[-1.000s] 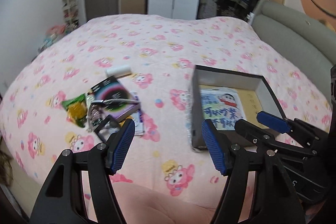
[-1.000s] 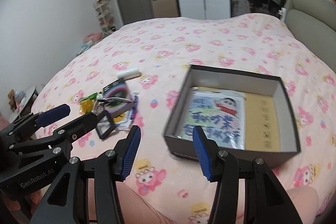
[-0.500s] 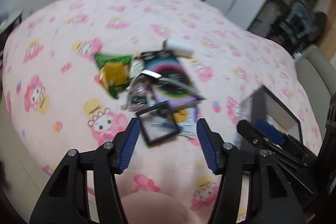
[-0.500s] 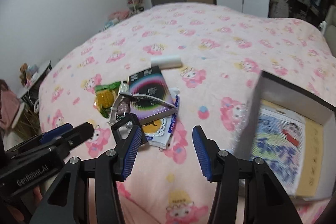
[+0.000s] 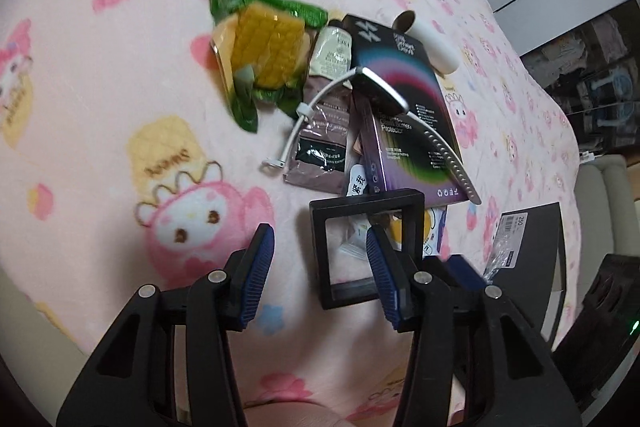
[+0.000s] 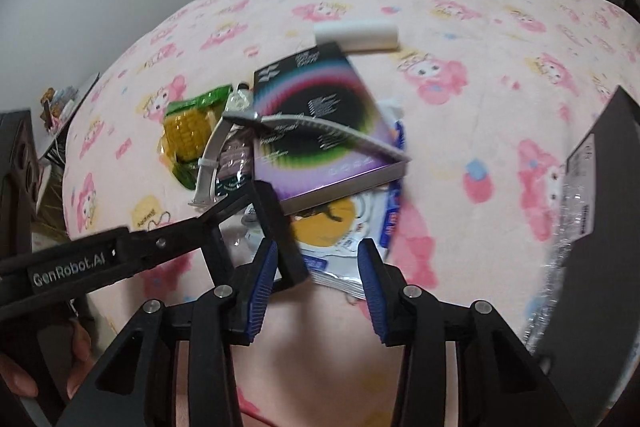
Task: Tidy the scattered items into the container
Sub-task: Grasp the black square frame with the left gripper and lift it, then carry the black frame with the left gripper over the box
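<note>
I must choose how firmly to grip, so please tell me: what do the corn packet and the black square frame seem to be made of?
Corn packet: probably thin glossy plastic film; it shines and crinkles at the edges.
Black square frame: seemingly rigid matte plastic with a clear window; bedding shows through its middle.

Both cameras sit on the grippers, close above the pink bed, looking down and forward. Both see the black frame and the purple box.
</note>
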Motion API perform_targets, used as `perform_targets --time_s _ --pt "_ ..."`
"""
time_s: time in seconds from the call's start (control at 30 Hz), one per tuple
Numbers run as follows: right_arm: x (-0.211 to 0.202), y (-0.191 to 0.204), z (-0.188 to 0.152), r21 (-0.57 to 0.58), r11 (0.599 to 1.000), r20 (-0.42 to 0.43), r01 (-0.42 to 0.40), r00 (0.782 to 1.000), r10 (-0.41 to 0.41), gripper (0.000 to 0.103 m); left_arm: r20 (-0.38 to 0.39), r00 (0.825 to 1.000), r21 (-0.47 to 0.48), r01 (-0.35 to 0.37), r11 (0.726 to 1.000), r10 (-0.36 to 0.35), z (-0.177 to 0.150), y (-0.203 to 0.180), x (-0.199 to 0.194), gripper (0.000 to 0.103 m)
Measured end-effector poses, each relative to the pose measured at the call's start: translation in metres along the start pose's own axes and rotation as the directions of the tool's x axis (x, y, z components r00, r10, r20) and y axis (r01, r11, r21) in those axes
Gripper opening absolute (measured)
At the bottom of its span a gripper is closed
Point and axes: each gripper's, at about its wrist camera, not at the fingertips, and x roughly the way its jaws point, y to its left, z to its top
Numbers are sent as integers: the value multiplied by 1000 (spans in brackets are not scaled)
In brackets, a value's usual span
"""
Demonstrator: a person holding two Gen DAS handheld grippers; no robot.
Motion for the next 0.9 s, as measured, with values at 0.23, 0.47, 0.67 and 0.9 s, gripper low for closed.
perform_targets --time_s 0.23,0.47,0.67,0.9 --pt "9 9 -1 -38 998 -21 -41 999 40 24 -56 997 -5 44 999 -44 4 -11 17 48" --pt "2 5 -8 -39 995 -34 -87 996 86 22 -54 998 38 48 998 -46 -4 -23 11 48" --pt "-20 -3 -28 -38 998 -42 -57 998 55 22 -76 995 134 70 989 -60 -28 -50 1 48" --pt "-57 -30 -67 28 999 -42 -41 998 42 22 -126 990 209 85 974 -60 -72 -80 -2 50"
